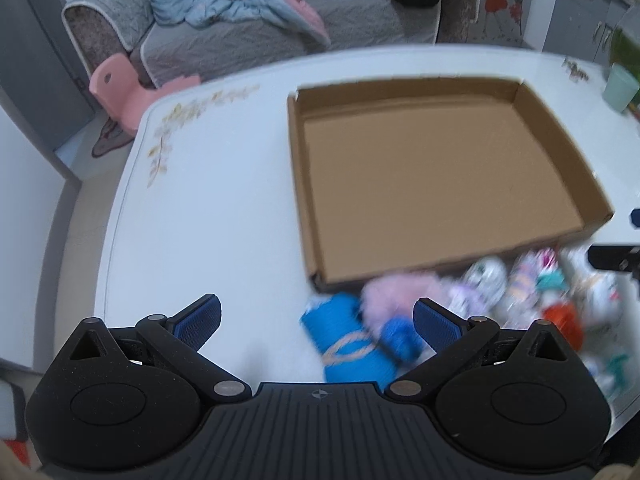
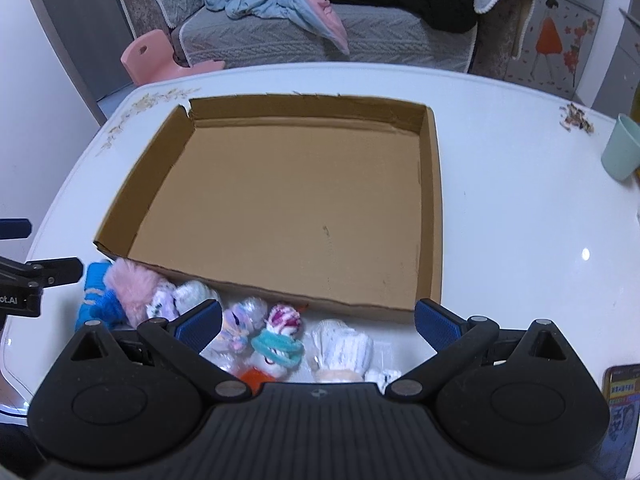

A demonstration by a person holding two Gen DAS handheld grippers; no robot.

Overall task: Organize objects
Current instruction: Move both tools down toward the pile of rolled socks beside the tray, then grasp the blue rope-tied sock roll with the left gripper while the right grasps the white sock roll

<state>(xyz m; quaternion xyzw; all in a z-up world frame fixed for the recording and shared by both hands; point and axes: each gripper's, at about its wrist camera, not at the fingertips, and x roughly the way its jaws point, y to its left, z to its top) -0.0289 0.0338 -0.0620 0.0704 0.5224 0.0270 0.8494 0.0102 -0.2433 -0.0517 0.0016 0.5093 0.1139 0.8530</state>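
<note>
We hold both grippers wide apart and empty above a white table [image 2: 500, 168]. The left gripper [image 1: 318, 322] hangs at the bottom of its frame, over a blue knitted roll [image 1: 348, 344] tied with twine, with a pink fluffy piece [image 1: 396, 292] just beside it. The right gripper [image 2: 318, 322] hovers over a row of small knitted and plush items: a white knitted piece [image 2: 344, 346], a teal-trimmed toy [image 2: 278, 350], a pink fluffy piece [image 2: 132, 284]. All of these lie on the table along the near wall of a shallow cardboard tray [image 2: 430, 208], outside it; the tray floor is bare. A mint cup [image 2: 622, 148] stands at the right edge, a phone [image 2: 622, 396] at lower right, a grey sofa [image 2: 256, 40] at the top.
</note>
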